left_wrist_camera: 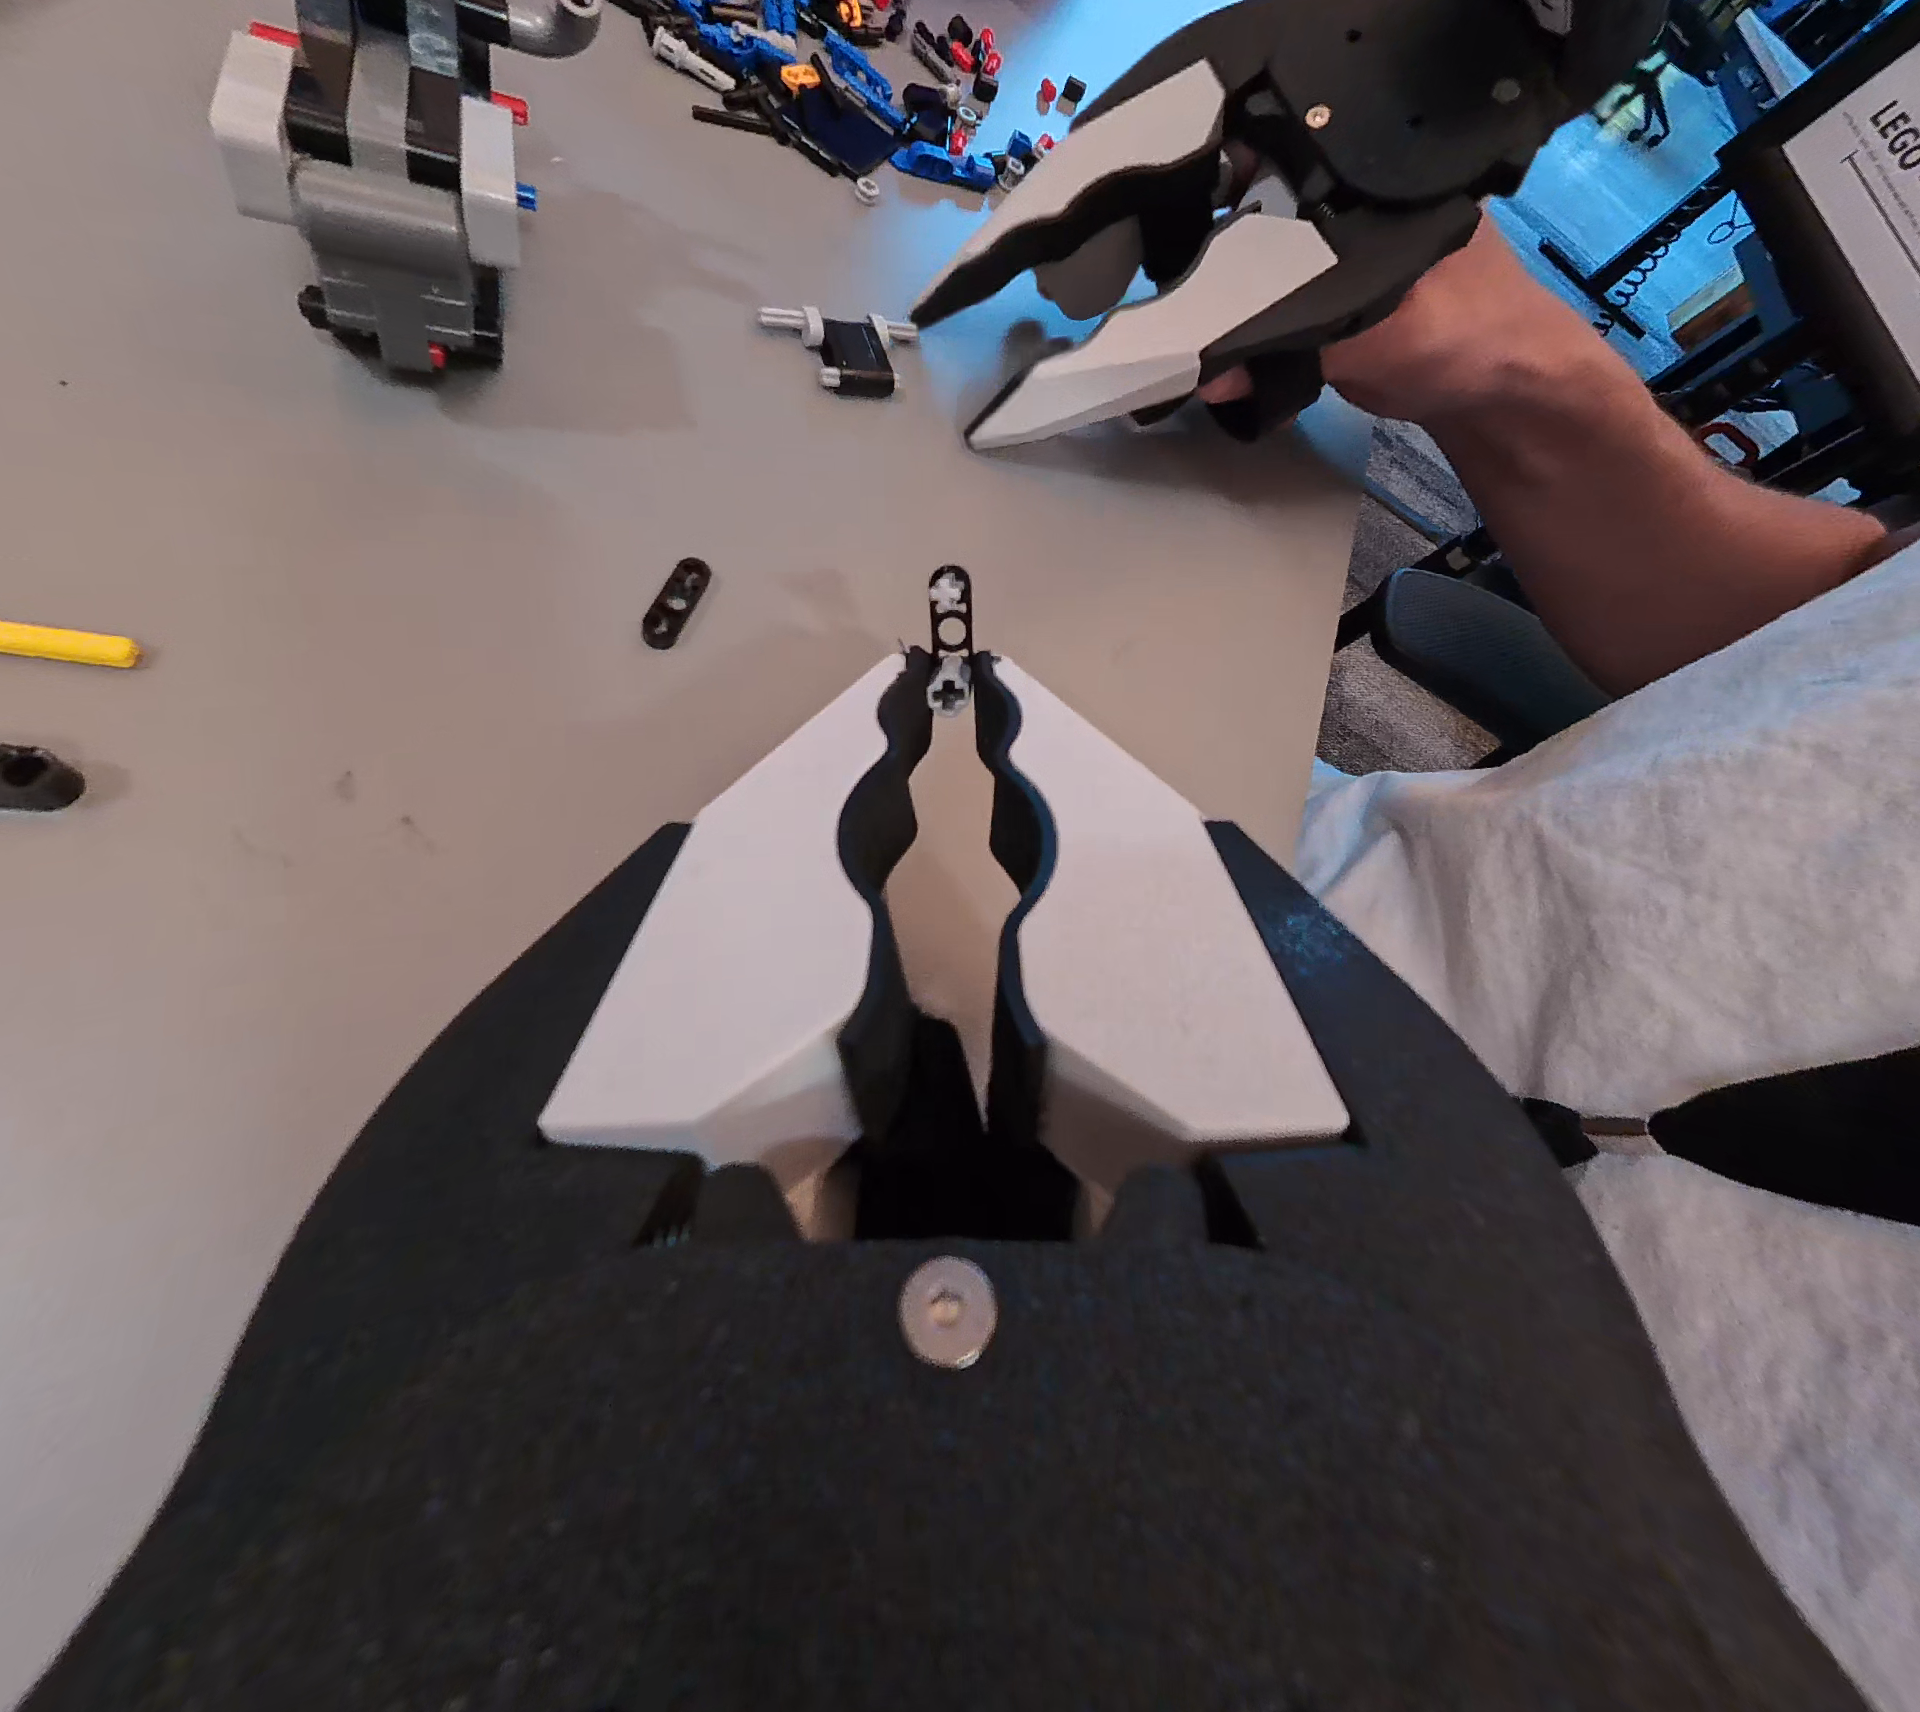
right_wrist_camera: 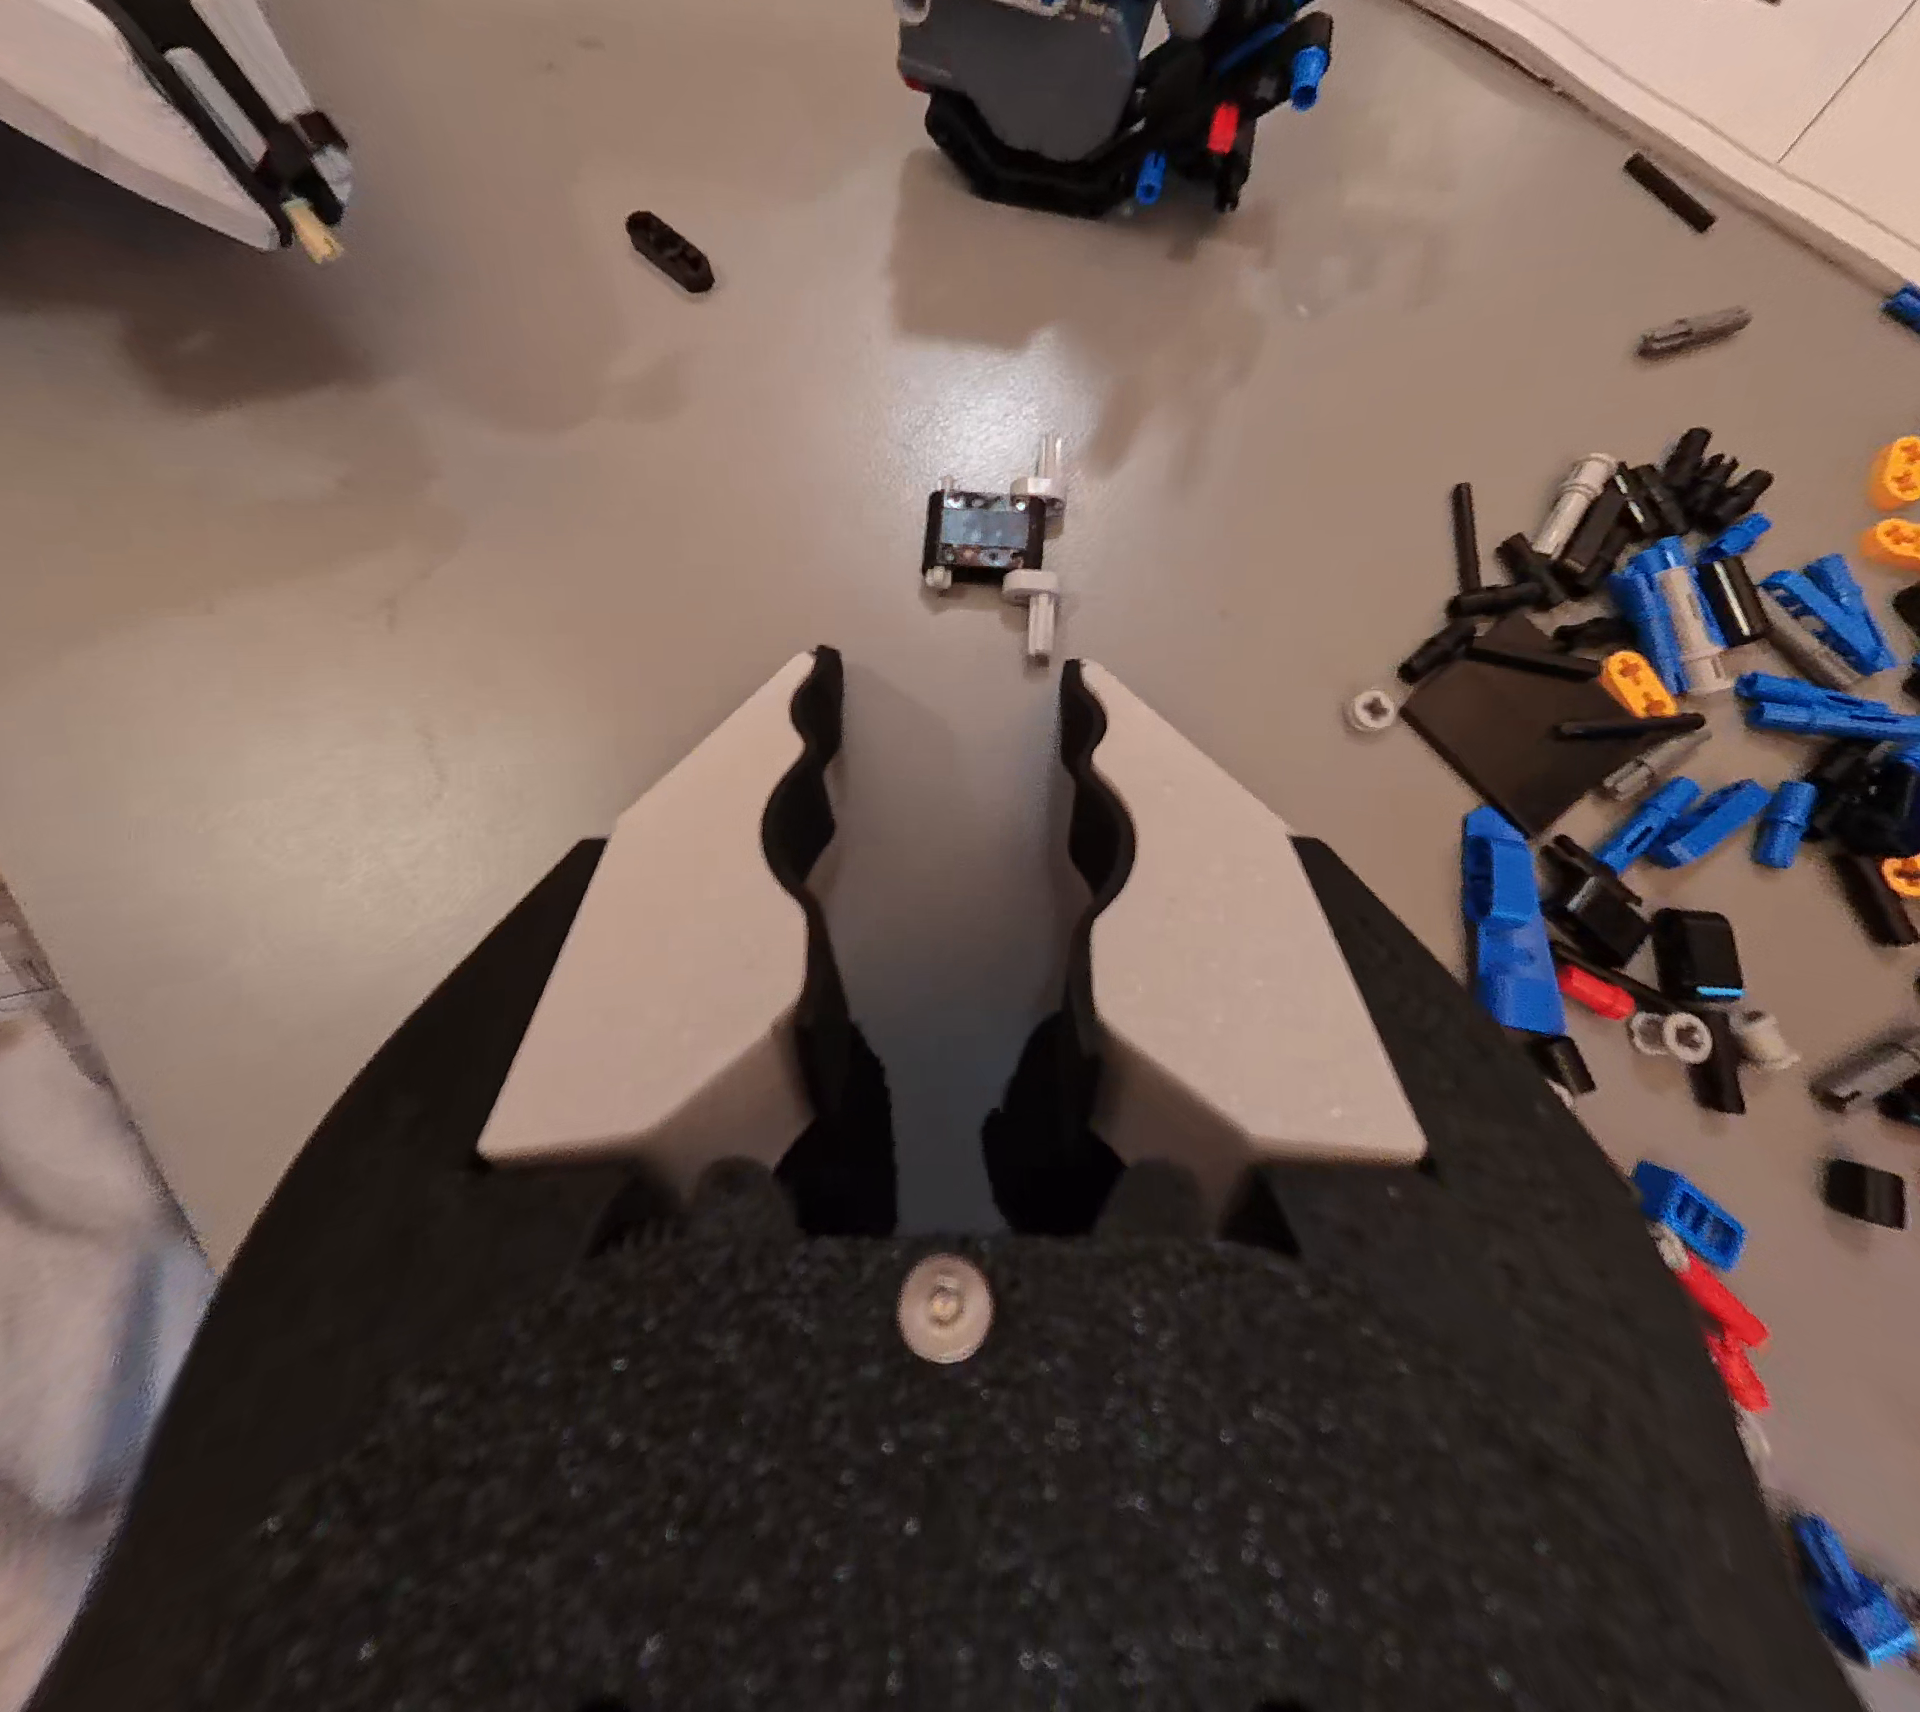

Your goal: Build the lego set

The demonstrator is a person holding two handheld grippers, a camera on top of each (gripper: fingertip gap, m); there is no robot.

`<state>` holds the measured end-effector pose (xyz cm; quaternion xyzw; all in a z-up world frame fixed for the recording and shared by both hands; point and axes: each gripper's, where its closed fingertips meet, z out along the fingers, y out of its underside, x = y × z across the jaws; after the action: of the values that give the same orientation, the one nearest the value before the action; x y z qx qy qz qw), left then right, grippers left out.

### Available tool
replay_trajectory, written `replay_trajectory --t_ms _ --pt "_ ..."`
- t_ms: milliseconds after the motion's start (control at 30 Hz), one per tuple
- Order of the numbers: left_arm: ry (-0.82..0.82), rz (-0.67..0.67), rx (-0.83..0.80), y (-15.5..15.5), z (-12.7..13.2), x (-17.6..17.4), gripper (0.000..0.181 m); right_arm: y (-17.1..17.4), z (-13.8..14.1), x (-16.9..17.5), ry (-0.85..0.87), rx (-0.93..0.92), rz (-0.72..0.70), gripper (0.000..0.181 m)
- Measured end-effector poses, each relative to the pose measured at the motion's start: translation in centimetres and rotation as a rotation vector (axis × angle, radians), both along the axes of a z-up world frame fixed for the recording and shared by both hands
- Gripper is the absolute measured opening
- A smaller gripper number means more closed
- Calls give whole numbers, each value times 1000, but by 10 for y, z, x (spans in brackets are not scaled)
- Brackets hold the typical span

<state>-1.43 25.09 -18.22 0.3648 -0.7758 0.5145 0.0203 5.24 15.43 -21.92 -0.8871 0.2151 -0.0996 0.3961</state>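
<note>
Left wrist view: the left gripper is pinched tight on a thin black three-hole liftarm with a grey pin through its lowest hole, held above the grey table. Beyond it the right gripper comes in with its fingers spread, one tip just beside a small black-and-grey sub-assembly. The motor-block build stands far left, partly done, its top cut off by the frame. A loose parts pile says plenty is left.

Right wrist view: the right gripper gapes wide and empty, the sub-assembly lying just ahead of its tips. The main build shows black framing and blue pins. A spare black liftarm lies apart. The open instruction book is cropped, so the current step is a guess: probably joining the held piece to that sub-assembly. The left gripper is mostly out of frame.
</note>
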Motion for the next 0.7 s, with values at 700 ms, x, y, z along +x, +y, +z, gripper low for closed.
replay_trajectory --t_ms 700 --pt "11 11 9 4 0 6 6 28 1 -10 45 29 155 41"
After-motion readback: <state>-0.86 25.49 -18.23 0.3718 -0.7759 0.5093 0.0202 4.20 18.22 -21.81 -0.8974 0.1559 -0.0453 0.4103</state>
